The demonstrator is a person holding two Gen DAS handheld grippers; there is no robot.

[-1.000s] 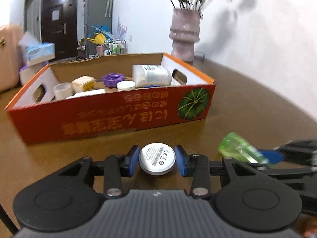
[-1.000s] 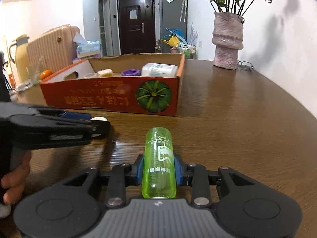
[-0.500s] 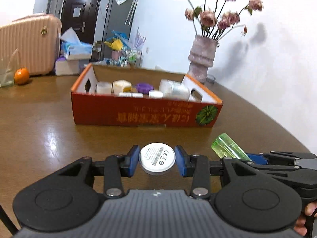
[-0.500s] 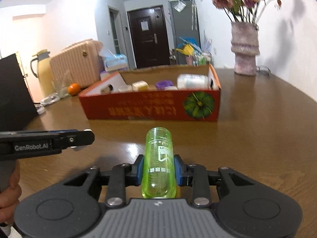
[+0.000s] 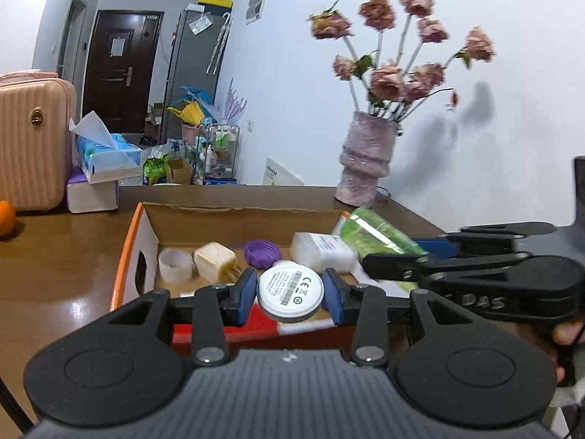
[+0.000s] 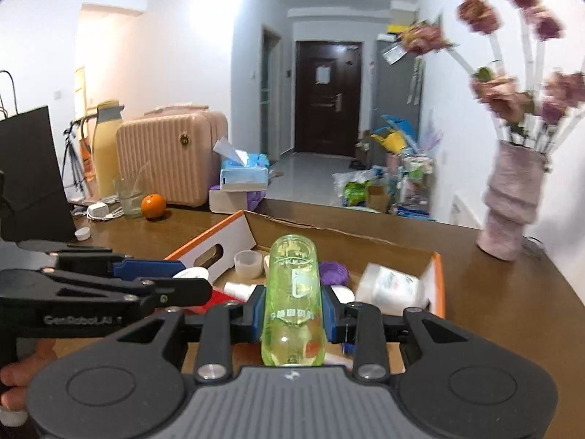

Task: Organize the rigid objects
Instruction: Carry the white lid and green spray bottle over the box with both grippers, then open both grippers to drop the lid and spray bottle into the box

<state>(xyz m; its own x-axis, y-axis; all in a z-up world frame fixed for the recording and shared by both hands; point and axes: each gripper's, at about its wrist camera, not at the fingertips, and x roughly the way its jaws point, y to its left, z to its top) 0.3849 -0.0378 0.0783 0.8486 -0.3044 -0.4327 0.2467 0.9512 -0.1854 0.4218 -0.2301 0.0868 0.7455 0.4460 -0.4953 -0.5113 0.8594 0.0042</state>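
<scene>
Now, left gripper: clamped tight on a white round disc, blue pads pressing both sides, printed label facing the camera.
Disc position: held in the air above the near wall of the cardboard box, over the box's front edge.
Right gripper: jaws closed around a green translucent bottle, gripped at its lower half, the rounded end pointing forward.
Bottle position: hovering over the box interior; in the left view it shows at the right side, above the white rectangular bottle.
Grippers together: side by side above the box, right one just beside the left, not touching as far as the views show.
Box contents: 1 small white cup at the left end, a cream plug adapter next to it, a purple lid in the middle, the white rectangular bottle toward the right end.
Box placement: sitting on the brown wooden table, handle cutout in its white left end wall.
Table extras: a pink vase of dried roses behind the box's right corner, a tissue box and an orange off to the left, a pink suitcase behind them.
</scene>
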